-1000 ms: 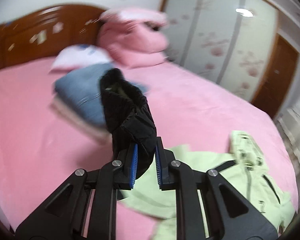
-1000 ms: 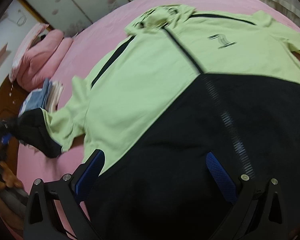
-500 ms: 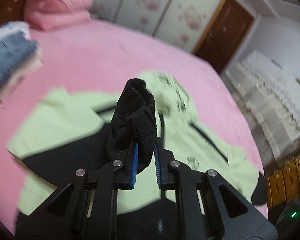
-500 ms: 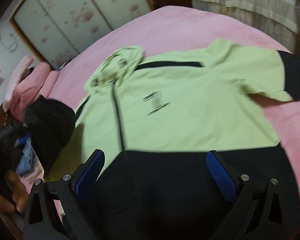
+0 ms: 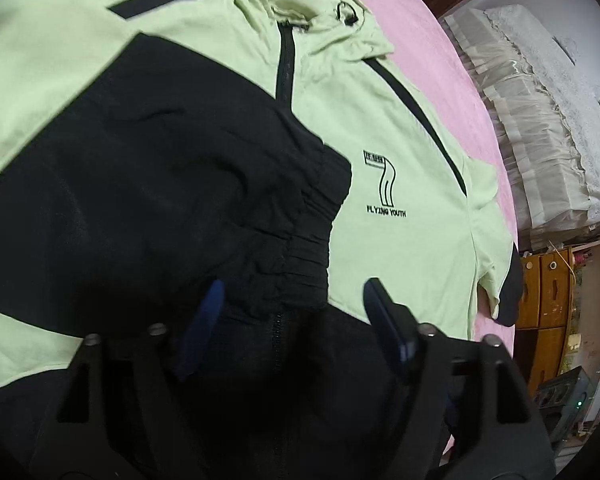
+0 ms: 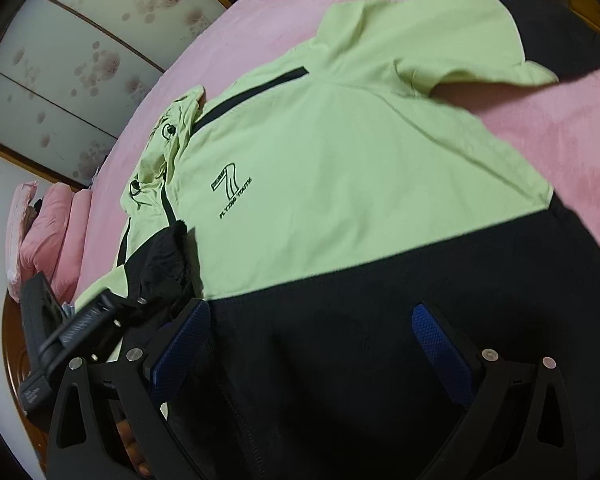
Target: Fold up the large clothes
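Observation:
A light green and black hooded jacket [image 5: 412, 128] lies front up on the pink bed [image 5: 440, 32]; it also shows in the right wrist view [image 6: 340, 168]. Its left sleeve with the black cuff [image 5: 308, 216] lies folded across the chest. My left gripper [image 5: 292, 312] is open, its jaws wide apart just behind the cuff, which lies loose between them. It shows from the side in the right wrist view [image 6: 156, 292]. My right gripper [image 6: 312, 344] is open and empty above the black hem [image 6: 380, 300]. The other sleeve [image 6: 540, 36] stretches out to the right.
Pink pillows [image 6: 48, 232] and a wooden headboard [image 6: 16, 344] lie at the bed's far end. Sliding wardrobe doors [image 6: 60, 60] stand behind. A white lace-covered piece [image 5: 540, 120] and a wooden cabinet [image 5: 548, 292] stand beside the bed.
My left gripper carried the black cuff from beside the bed over the jacket's chest, lowered it and opened, letting it go. The right gripper stayed open and shifted right over the hem.

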### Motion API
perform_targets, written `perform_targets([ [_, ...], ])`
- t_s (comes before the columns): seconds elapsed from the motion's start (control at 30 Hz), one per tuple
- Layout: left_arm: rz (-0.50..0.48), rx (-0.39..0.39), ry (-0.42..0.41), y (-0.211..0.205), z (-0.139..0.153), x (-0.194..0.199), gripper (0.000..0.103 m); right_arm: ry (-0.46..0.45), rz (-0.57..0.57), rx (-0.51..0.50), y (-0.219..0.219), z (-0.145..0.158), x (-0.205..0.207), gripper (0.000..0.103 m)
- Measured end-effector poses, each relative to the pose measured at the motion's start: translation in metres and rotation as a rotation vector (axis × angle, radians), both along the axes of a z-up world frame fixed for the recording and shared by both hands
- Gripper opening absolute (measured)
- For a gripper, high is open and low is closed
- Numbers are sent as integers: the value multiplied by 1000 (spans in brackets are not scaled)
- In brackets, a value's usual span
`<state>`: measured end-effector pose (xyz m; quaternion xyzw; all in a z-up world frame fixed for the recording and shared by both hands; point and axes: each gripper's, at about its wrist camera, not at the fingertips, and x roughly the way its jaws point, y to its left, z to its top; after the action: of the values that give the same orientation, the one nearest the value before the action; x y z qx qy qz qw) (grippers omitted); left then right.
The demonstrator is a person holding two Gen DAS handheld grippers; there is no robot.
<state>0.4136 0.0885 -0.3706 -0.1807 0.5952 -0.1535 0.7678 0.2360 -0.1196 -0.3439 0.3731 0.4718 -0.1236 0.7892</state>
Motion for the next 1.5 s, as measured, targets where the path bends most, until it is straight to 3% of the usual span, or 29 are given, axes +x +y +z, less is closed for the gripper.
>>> perform_targets([
  [0.17, 17, 7, 4, 21, 21, -18, 72, -2, 67, 58, 17, -1, 5, 103],
  [0.27, 33, 86, 31, 51, 33, -45, 72, 1, 134, 134, 38, -1, 26, 101],
  [0.37, 76, 174, 59, 84, 32, -73, 72, 28, 180, 288, 61, -15, 52, 90],
  [0.5, 190, 277, 82, 132, 24, -94, 72, 75, 227, 315, 92, -29, 81, 67],
  [0.6, 296, 340, 77, 170, 22, -99, 72, 86, 266, 299, 115, -36, 97, 58],
  [0.73, 378, 334, 31, 206, 23, -89, 71, 68, 292, 260, 132, -39, 113, 56],
  [0.77, 383, 339, 14, 209, 24, -85, 71, 56, 302, 247, 135, -40, 118, 51],
  [0.8, 382, 346, -4, 212, 24, -80, 71, 45, 318, 237, 139, -40, 123, 37],
  [0.93, 374, 353, -44, 223, 23, -57, 65, 27, 347, 157, 147, -39, 144, 12],
  [1.0, 406, 312, -13, 227, 16, -48, 51, -40, 353, 159, 145, -26, 152, 11],
  [1.07, 437, 275, -2, 236, 11, -48, 45, -123, 358, 129, 137, -4, 158, 10],
  [1.13, 447, 280, -6, 242, 11, -49, 42, -222, 382, 47, 135, 27, 167, 10],
  [1.27, 455, 275, -3, 250, 8, -52, 40, -330, 393, -89, 125, 74, 176, 9],
  [1.37, 454, 299, -1, 245, 5, -49, 38, -336, 365, -137, 110, 89, 173, 9],
  [1.5, 497, 265, -1, 252, 4, -55, 37, -209, 286, -161, 81, 69, 157, 9],
])
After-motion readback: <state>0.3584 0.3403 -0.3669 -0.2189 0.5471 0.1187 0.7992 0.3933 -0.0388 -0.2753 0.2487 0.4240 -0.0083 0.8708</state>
